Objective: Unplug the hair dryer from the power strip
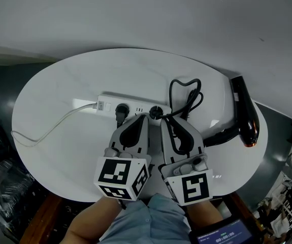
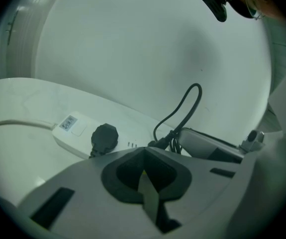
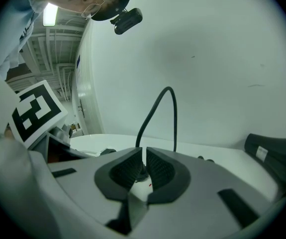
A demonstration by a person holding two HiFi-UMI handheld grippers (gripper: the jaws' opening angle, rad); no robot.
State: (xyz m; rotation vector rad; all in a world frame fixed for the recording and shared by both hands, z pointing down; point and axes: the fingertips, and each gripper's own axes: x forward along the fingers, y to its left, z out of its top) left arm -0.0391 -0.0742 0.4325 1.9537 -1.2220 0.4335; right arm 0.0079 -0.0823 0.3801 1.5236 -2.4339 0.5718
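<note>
White table with power strip, hair dryer

Power strip and worktop are showing white, hair dryer and plug black; left gripper and right gripper are wearing black-and-white squares.

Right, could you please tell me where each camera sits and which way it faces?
Head view: on the person's head, looking steeply down at the table, power strip and hair dryer; left tool, right tool and a forearm show.
Left gripper view: on the left tool, looking along its shut jaws at the power strip; the right tool shows.
Right gripper view: on the right tool, facing the wall, jaws shut on the black cord; the left tool's marker cube shows.
Shared: both gripper views show the cord loop.
</note>
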